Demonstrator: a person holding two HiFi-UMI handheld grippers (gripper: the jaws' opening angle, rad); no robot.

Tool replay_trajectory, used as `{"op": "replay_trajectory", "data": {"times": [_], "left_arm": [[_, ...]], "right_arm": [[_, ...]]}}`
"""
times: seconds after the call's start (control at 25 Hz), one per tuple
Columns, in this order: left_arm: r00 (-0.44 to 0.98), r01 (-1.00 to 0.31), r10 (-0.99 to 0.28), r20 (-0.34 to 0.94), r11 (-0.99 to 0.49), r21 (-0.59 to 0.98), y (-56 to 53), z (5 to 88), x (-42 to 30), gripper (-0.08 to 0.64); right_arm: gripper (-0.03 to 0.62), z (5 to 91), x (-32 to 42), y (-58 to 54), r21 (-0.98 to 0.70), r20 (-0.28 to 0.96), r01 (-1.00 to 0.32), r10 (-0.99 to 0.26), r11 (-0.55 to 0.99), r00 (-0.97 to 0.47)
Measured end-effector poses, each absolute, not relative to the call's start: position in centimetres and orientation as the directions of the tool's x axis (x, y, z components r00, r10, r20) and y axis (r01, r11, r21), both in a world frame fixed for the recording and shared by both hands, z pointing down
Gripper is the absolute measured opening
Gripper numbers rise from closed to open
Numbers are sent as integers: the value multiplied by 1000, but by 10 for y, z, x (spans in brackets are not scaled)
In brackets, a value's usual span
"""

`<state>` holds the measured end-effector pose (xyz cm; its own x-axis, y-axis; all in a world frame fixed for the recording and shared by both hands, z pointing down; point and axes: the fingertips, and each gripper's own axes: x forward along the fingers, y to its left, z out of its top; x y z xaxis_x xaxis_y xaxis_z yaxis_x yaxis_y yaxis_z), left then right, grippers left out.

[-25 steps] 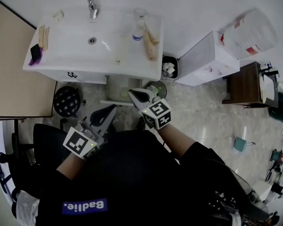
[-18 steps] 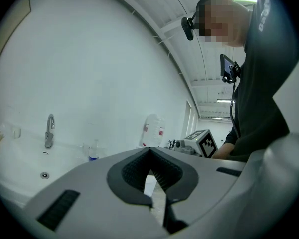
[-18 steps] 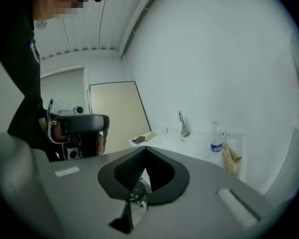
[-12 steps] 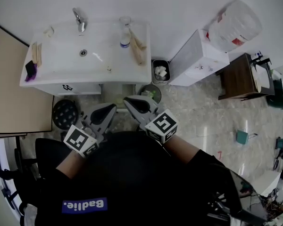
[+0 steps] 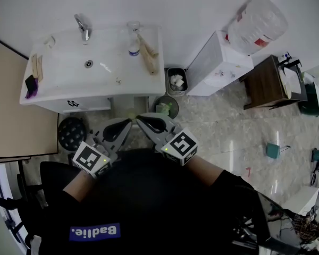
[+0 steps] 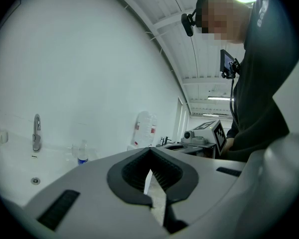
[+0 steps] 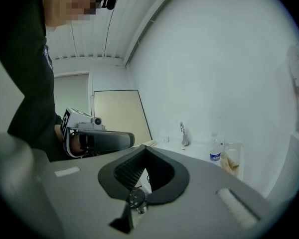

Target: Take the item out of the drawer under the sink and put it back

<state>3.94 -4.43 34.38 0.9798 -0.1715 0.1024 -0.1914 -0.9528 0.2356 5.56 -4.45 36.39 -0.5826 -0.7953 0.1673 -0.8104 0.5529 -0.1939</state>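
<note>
The white sink cabinet (image 5: 90, 104) stands at the upper left of the head view, and its drawer front under the basin looks closed. No item from the drawer shows. My left gripper (image 5: 126, 124) and right gripper (image 5: 140, 119) hang side by side in front of the cabinet, above the floor, tips almost touching each other. Both are shut with nothing in them. In the left gripper view the left gripper (image 6: 157, 206) points up past the faucet (image 6: 36, 131). The right gripper (image 7: 142, 203) looks the same way, with the left gripper (image 7: 97, 139) beside it.
On the basin top are a faucet (image 5: 82, 26), a water bottle (image 5: 133, 47) and wooden pieces (image 5: 148, 56). A small bin (image 5: 175, 81) and a green bucket (image 5: 166, 107) stand right of the cabinet, a black stool (image 5: 72, 134) at its left. A white box (image 5: 218, 62), a big jug (image 5: 258, 17) and a brown table (image 5: 270, 86) are further right.
The right gripper has drawn down and left, closer to the left gripper. The head view has shifted, so the sink now sits further left and higher.
</note>
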Motion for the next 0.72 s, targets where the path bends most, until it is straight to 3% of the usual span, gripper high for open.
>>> {"op": "replay_trajectory", "data": {"times": [0.72], "left_arm": [[977, -205, -184, 111, -955, 213, -27, 342, 30, -9]], "right_arm": [[2, 370, 42, -28, -216, 165, -792, -779, 570, -605]]}}
